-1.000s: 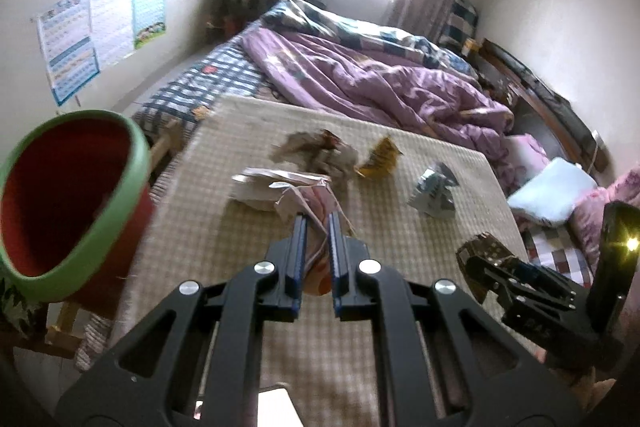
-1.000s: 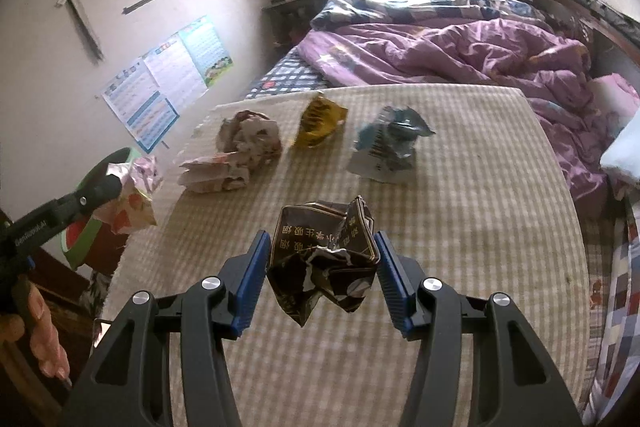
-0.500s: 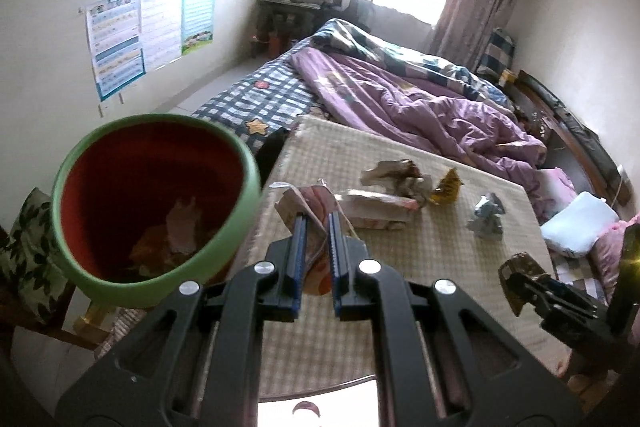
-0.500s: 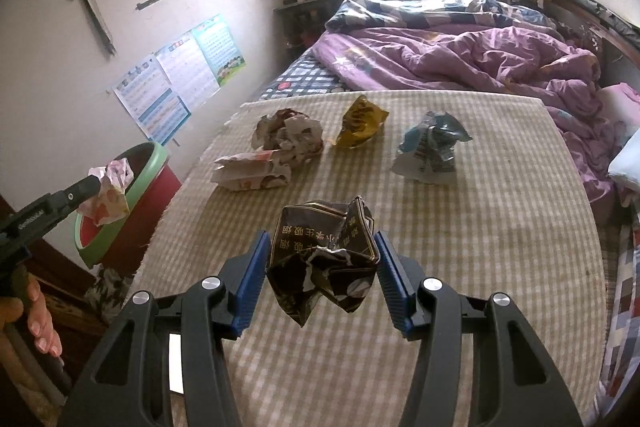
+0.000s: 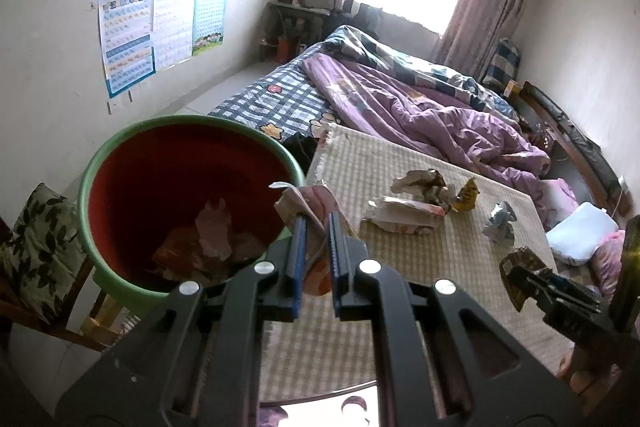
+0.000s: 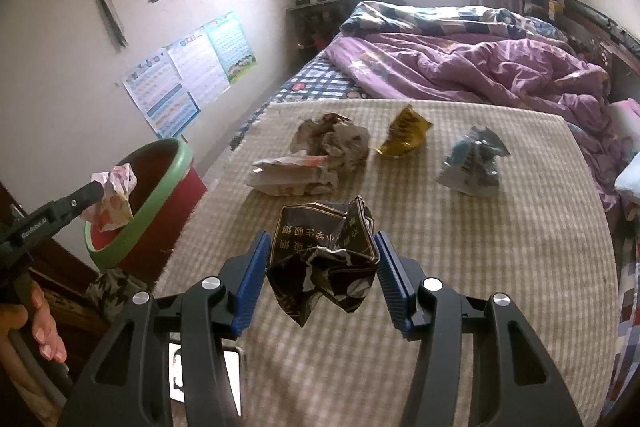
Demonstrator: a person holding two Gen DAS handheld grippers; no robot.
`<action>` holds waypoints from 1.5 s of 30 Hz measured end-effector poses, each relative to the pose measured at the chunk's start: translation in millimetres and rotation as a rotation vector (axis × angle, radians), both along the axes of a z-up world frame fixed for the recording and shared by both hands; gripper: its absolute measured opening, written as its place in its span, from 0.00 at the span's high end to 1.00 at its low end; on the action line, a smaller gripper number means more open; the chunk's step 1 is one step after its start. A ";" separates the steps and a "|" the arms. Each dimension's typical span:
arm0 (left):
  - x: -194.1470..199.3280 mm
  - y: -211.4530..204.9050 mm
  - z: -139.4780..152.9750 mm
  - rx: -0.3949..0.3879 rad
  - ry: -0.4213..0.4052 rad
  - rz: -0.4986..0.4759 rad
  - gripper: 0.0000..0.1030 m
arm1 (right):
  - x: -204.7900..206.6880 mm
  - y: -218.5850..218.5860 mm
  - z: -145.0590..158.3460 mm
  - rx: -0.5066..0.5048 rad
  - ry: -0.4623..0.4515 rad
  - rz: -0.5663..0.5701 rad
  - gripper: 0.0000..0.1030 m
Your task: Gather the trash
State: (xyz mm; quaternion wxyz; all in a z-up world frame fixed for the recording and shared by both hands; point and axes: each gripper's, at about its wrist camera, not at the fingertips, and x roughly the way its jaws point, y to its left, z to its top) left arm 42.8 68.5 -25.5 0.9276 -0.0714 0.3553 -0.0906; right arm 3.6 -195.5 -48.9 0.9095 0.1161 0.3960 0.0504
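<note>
carrying trash to the bin: the left gripper (image 5: 316,227) pinches a pink wrapper (image 6: 114,197) between nearly closed fingers (image 5: 297,247), and the right wrist view shows the wrapper at the near rim of the bin (image 6: 176,163), partly over its mouth. the wrapper sticks out past the fingertips and also hangs below them. the bin, red inside with a green rim, stands beside the left edge of the table (image 6: 520,267) and already holds some crumpled pieces. the step in hand appears to be the drop; the next move probably calls for carrying the wrapper fully over the bin's mouth, then spreading the fingers. the right gripper (image 6: 322,267) holds a dark wrapper (image 6: 324,263) over the table, well to the right of the bin, its fingers pressed against the wrapper's two sides with the crumpled body filling the gap between them. four more pieces lie on the table beyond it: a white carton (image 6: 292,179) nearest the bin, a grey wad (image 6: 332,143), a yellow packet (image 6: 406,133) and a blue packet (image 6: 472,165) farthest from it.
</note>
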 end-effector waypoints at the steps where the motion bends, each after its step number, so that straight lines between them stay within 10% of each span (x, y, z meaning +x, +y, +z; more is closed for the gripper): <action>1: 0.7 3.6 -0.7 0.000 0.002 0.002 0.90 | 1.4 3.6 1.2 0.000 -0.003 0.004 0.50; 45: 39.3 88.4 -10.8 -0.023 0.022 -0.010 0.90 | 73.9 148.7 30.2 -0.017 -0.064 0.164 0.50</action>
